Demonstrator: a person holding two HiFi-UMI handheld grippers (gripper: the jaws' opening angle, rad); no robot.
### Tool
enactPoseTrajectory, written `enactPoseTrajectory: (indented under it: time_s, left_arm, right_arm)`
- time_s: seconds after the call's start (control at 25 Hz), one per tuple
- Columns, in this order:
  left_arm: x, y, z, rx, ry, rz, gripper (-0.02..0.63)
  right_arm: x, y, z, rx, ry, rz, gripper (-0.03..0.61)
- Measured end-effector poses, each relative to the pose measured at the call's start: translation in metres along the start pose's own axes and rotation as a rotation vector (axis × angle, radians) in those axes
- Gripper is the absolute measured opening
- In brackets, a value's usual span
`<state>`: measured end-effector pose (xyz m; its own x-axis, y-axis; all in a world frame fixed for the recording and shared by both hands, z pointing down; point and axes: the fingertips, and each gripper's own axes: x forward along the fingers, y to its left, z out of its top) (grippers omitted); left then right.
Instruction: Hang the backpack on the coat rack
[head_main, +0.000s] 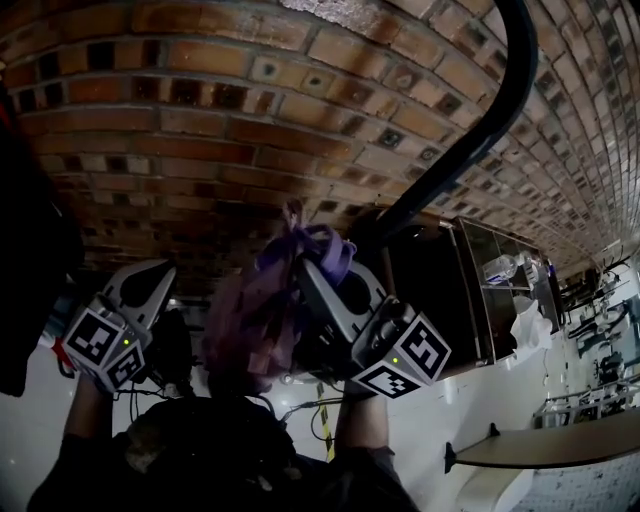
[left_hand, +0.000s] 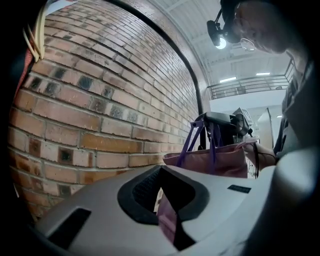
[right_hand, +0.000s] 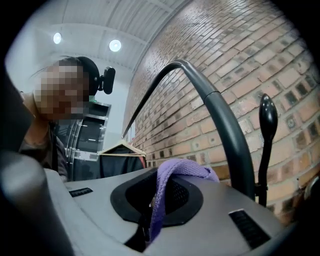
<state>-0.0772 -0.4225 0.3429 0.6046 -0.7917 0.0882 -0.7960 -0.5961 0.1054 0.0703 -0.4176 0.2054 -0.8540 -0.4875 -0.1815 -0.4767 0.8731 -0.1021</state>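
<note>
Here the backpack (head_main: 250, 320) hangs upright, long axis vertical, purple strap (head_main: 325, 250) topmost.

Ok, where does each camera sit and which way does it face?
Head view: head-mounted, facing the brick wall; forearms, left claw and right claw show, holding the backpack.
Left gripper view: on the left claw, along jaws shut on backpack fabric; person's head shows.
Right gripper view: on the right claw, along jaws pinching the purple strap; head too.
All share wall and rack bar.
</note>
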Motion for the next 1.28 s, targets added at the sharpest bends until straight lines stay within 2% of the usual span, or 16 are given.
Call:
enactPoseTrajectory:
  time_s: [0.32, 0.56, 0.84, 1.12, 1.28]
  left_arm:
    - [0.018, -0.011, 0.008, 0.014, -0.008, -0.019, 0.037]
    - [0.024, -0.014, 0.006, 0.001, 0.000, -0.022, 0.037]
    - [0.022, -0.015, 0.000, -0.012, 0.002, -0.021, 0.037]
    - [0.021, -0.020, -0.016, -0.045, 0.034, -0.028, 0.037]
    - [0.020, -0.026, -0.024, -0.040, 0.054, -0.048, 0.037]
  right_arm:
    - [-0.026, -0.011, -0.025, 0.036, 0.006, -0.056, 0.025]
    - [-0.040, -0.017, -0.064, 0.113, 0.029, -0.113, 0.025]
    - [-0.053, -0.024, -0.104, 0.152, 0.066, -0.174, 0.025]
    - [-0.061, -0.024, -0.118, 0.113, 0.044, -0.223, 0.026]
    - [-0.066, -0.026, -0.138, 0.056, 0.098, -0.284, 0.028]
